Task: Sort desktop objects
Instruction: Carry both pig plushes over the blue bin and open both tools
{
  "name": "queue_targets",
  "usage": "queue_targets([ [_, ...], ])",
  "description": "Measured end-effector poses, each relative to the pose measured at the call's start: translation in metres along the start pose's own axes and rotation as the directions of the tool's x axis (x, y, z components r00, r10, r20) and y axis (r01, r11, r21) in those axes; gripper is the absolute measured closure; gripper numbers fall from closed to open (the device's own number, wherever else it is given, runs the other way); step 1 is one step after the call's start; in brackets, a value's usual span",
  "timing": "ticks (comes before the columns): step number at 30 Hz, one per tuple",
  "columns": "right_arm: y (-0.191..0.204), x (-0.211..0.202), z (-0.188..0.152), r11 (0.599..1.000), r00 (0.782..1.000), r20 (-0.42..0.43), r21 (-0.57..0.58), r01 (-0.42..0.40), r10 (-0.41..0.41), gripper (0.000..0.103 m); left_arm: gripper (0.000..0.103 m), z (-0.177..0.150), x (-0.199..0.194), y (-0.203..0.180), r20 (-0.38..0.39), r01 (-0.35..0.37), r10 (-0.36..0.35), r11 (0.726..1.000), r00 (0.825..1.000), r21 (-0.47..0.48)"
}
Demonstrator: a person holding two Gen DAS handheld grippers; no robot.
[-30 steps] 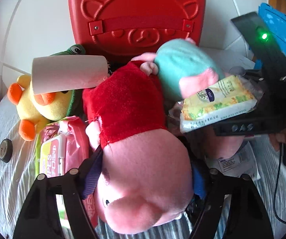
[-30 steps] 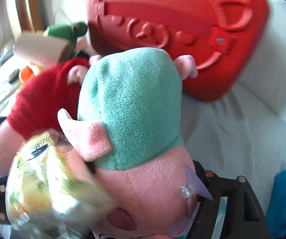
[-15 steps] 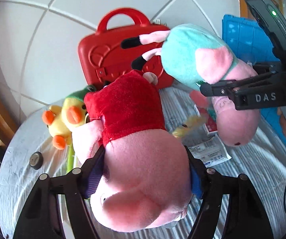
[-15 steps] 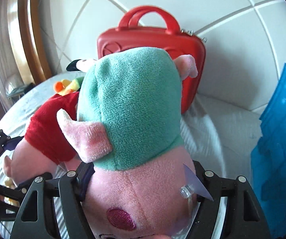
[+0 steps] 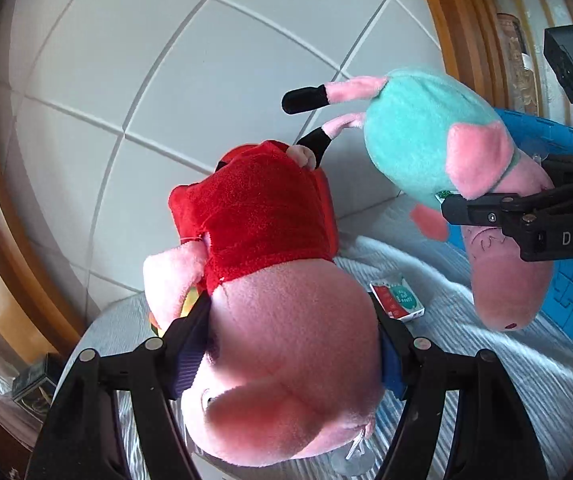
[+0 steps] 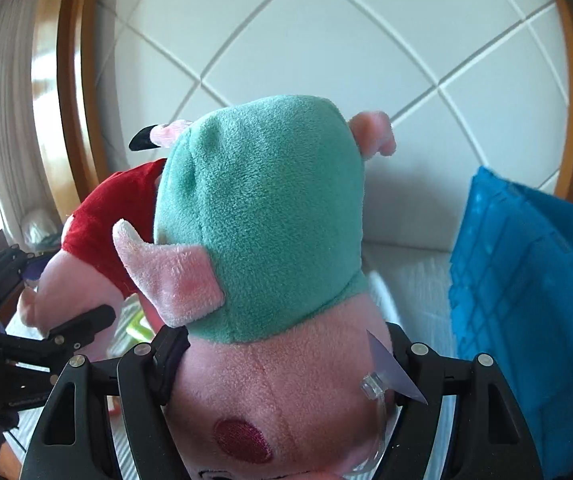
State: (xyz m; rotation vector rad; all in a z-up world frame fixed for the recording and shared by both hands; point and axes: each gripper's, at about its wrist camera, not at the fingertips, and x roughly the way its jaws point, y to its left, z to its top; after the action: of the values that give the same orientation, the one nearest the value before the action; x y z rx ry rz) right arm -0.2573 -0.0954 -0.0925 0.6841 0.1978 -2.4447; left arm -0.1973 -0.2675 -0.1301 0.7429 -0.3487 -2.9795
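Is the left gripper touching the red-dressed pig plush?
Touching: the left wrist view shows the left gripper with both pads pressed into the red-dressed pig plush at its head.

Open air lies between the two lifted plush pigs, the red-dressed pig and the teal-dressed pig. The blue crate walls the right side. A small red-and-green packet lies on the table below; the tiled wall blocks beyond.

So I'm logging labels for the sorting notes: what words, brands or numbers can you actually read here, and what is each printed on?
"DAS": white letters on the black body of the right gripper, seen in the left wrist view.
Small red, white and green packet on the cloth: it carries print, but too small and blurred to read.
Left gripper in the right wrist view: faint lettering on its body, unreadable.
Nothing else legible.
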Motion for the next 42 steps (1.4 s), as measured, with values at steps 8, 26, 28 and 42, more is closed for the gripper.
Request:
queue_targets([
  [8, -0.004, -0.104, 0.008, 0.989, 0.982, 0.136, 0.089, 0.122, -0.134, 0.028, 0.032, 0.039, -0.045, -0.025, 0.131, 0.080, -0.089, 0.994, 0.987, 0.072],
  [26, -0.117, -0.304, 0.011, 0.842, 0.819, 0.249, 0.318, 0.435, -0.517, 0.025, 0.032, 0.151, -0.082, -0.179, 0.280, 0.381, -0.445, 0.889, 0.851, 0.255],
  [28, -0.143, -0.309, 0.013, 0.832, 0.814, 0.232, 0.323, 0.452, -0.532, 0.025, 0.032, 0.169, -0.073, -0.203, 0.275, 0.399, -0.464, 0.879, 0.842, 0.263],
  [42, -0.302, -0.264, 0.010, 0.816, 0.865, 0.109, 0.407, 0.412, -0.491, 0.015, 0.022, 0.270, -0.009, -0.309, 0.205, 0.397, -0.452, 0.880, 0.868, 0.261],
])
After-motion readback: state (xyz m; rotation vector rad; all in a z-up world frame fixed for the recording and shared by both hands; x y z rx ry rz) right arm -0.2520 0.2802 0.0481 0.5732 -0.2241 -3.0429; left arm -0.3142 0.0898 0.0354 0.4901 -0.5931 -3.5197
